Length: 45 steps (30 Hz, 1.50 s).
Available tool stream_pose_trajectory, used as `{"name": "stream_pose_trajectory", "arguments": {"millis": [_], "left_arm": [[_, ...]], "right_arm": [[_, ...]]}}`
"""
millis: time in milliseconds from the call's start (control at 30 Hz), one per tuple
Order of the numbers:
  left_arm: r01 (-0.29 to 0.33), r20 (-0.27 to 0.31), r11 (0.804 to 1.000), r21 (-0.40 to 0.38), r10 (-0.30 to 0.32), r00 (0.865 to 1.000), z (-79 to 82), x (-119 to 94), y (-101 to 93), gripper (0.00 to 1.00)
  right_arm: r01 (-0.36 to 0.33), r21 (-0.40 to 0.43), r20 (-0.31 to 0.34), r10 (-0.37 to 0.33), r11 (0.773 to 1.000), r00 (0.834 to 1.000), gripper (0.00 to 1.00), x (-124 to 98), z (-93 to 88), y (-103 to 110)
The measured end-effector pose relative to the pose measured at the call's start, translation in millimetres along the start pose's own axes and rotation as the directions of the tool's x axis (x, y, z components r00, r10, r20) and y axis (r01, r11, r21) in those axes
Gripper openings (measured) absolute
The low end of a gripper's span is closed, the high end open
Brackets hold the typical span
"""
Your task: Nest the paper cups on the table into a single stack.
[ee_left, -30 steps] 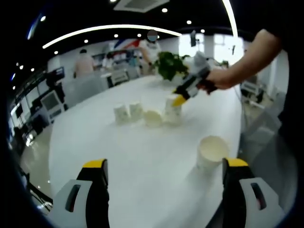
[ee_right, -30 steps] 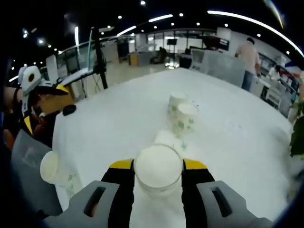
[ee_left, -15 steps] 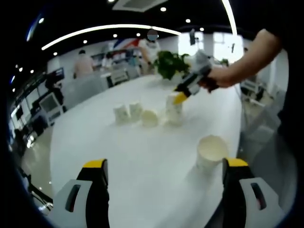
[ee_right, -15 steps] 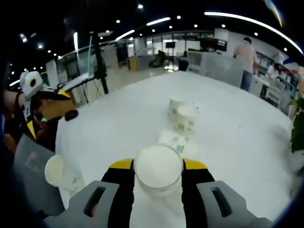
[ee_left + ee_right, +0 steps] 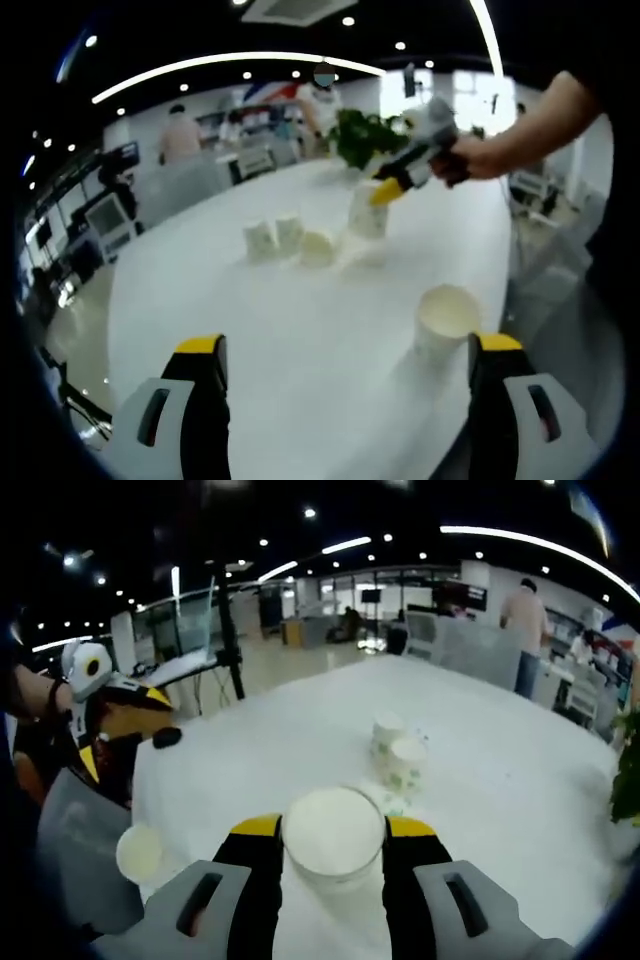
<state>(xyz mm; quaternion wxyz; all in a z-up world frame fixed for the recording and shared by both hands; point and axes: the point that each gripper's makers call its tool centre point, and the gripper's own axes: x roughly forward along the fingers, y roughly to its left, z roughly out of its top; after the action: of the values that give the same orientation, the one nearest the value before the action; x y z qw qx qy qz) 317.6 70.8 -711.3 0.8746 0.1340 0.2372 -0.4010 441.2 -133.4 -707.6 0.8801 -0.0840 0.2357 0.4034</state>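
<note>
In the right gripper view, the right gripper (image 5: 333,855) is clamped on a white paper cup (image 5: 333,835) at lower centre, lifted above the white table (image 5: 500,780). Two upright cups (image 5: 398,748) stand at centre, another cup (image 5: 140,853) sits lower left. In the left gripper view, the left gripper (image 5: 345,375) hangs wide apart at the bottom, with a lone cup (image 5: 447,318) to the right of centre near its right jaw.

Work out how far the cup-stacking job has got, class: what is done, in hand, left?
Done: no stack shows yet. In hand: the right claw is shut on a paper cup, lifted above the white table. Left: two upright cups, a tipped cup, and a lone cup beside the open left claw.
</note>
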Motion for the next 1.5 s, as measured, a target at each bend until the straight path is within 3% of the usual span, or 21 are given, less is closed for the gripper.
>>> {"name": "stream_pose_trajectory", "arguments": {"millis": [533,867,1133,1300,1500], "left_arm": [[-0.001,-0.009,1.0,-0.006,0.001,1.0,-2.1,0.6,4.5,0.99],[-0.002,-0.011,1.0,0.0,0.002,1.0,4.9,-0.8,7.3,0.99],[-0.001,-0.004,1.0,0.0,0.001,1.0,7.4,0.0,4.7,0.99],[0.0,-0.011,1.0,-0.002,0.0,1.0,8.0,-1.4,1.9,0.99],[-0.009,-0.03,1.0,0.019,0.01,1.0,5.6,-3.5,1.8,0.99]], "right_arm": [[-0.032,-0.024,0.105,0.034,0.999,0.994,0.35,-28.0,33.2,26.3],[-0.066,0.017,0.187,0.061,0.998,0.98,0.35,-48.9,52.6,38.1],[-0.08,0.017,0.216,0.075,0.997,0.973,0.35,-63.6,65.1,42.9],[-0.102,-0.019,0.234,0.104,0.995,0.967,0.35,-70.6,77.9,56.3],[-0.119,-0.005,0.272,0.116,0.993,0.955,0.35,-76.1,87.7,65.3]]}}
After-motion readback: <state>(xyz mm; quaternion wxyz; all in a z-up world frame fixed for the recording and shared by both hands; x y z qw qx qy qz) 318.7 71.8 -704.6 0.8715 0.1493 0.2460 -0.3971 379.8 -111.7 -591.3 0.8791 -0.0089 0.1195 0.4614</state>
